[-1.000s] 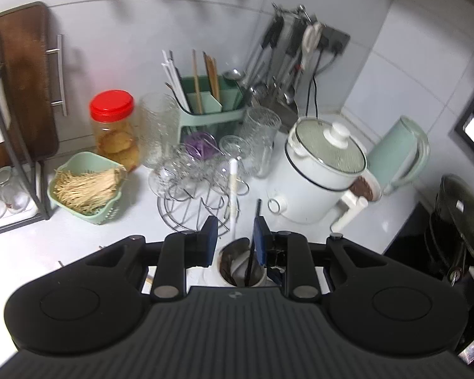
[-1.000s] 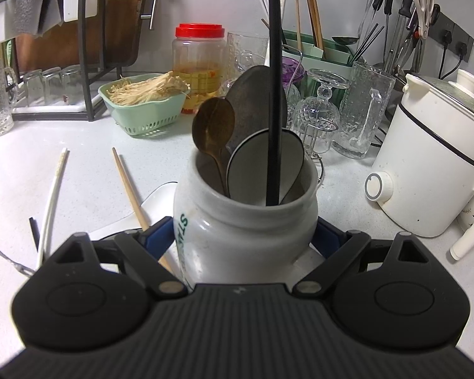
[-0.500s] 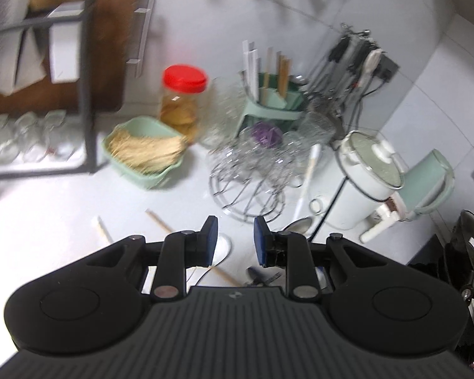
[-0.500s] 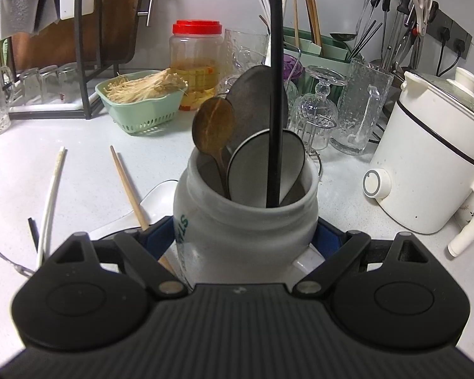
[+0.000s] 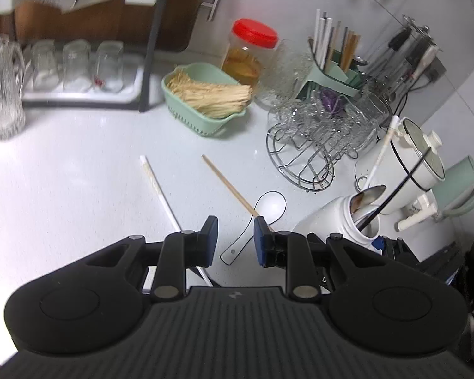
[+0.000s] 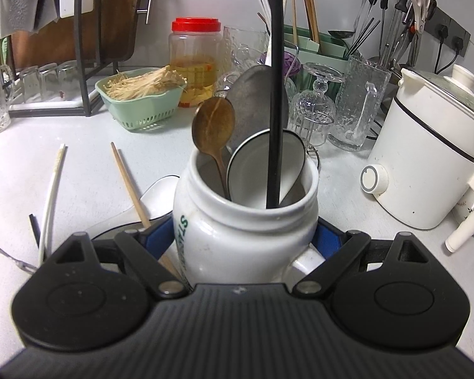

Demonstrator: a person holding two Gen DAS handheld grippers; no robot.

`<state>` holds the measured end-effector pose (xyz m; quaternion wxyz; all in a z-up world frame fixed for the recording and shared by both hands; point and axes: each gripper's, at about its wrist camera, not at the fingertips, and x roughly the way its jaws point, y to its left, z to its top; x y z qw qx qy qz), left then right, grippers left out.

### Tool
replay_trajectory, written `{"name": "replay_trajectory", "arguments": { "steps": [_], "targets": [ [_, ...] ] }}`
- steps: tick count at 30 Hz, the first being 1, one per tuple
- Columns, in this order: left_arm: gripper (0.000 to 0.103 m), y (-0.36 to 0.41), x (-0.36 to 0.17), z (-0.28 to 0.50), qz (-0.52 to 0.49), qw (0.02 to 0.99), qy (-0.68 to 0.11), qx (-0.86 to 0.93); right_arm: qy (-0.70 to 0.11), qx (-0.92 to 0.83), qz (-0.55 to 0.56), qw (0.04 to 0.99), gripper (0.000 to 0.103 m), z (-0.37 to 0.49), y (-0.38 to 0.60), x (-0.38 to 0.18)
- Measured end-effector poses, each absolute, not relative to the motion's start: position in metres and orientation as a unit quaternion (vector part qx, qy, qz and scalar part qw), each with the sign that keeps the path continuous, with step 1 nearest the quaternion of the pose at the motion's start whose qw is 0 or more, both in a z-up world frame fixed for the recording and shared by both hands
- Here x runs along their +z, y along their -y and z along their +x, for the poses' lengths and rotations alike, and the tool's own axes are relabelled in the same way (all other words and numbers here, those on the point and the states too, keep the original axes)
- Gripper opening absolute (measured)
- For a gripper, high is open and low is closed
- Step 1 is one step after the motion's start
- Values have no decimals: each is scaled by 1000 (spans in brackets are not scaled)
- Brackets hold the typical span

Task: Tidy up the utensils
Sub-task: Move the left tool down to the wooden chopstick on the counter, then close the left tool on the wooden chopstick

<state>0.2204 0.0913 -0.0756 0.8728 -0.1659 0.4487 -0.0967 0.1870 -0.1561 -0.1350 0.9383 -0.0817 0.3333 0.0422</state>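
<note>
Left claw (image 5: 234,237) released, empty, shifted off jar (image 6: 246,221) to above spoon (image 5: 262,211) on desk (image 5: 79,189). Right claw (image 6: 246,237) unchanged, clenched on jar.

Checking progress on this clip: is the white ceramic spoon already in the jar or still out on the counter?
Out. The white ceramic spoon lies flat on the counter, left of the white jar, beneath the empty, open left claw.

open counter (image 5: 79,183) at left; glass rack (image 5: 316,145) and cooker (image 5: 417,161) crowd the right.
</note>
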Motion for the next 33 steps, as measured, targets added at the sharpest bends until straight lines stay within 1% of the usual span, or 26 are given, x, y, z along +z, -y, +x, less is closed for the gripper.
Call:
{"name": "replay_trajectory", "arguments": {
  "steps": [8,11,17,27,33],
  "targets": [
    [28,-96,-111,249,-228,846,-469,-111,-335,41,-80,938,93,183,157,-135],
    [28,-95,-134,274,-265,827,-484,-111,-334,41,-81,938,93,182,157,-135],
    [28,-87,-165,327,-300,806,-504,-84,-334,41,-81,938,93,182,157,-135],
    [28,-65,-195,388,-270,783,-560,-14,-337,37,-75,938,93,184,158,-135],
    [28,-47,-198,404,-240,781,-577,9,-335,30,-71,939,93,183,156,-135]
  ]
}}
